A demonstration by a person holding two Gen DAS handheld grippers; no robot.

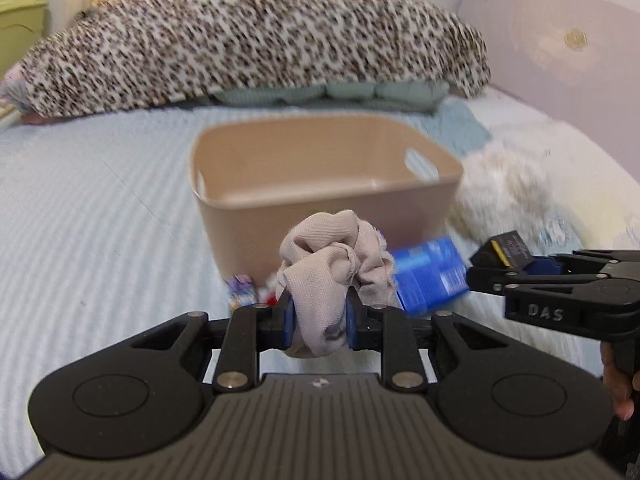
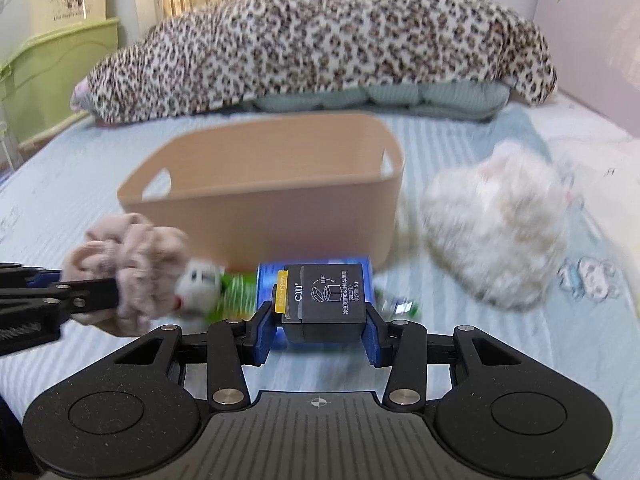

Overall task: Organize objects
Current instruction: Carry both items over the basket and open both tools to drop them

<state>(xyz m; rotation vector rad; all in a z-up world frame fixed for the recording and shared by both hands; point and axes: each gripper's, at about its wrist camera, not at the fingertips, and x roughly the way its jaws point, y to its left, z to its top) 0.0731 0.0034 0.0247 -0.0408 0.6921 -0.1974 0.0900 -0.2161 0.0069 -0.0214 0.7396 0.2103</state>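
On the bed, near the empty bin (image 1: 320, 184), both grippers are loaded: left gripper (image 1: 319, 316) has its jaws pinched on a scrunchie (image 1: 332, 264), right gripper (image 2: 324, 332) clamps a black box (image 2: 325, 300), both seemingly bound for that bin.

My right gripper (image 2: 324, 326) clamping a small black box (image 2: 325, 300), blue carton (image 2: 267, 280) behind it, my left gripper (image 2: 90, 294) pinching a beige scrunchie (image 2: 132, 256), tan bin (image 2: 288, 204) beyond, fluffy white toy (image 2: 496, 224) beside it
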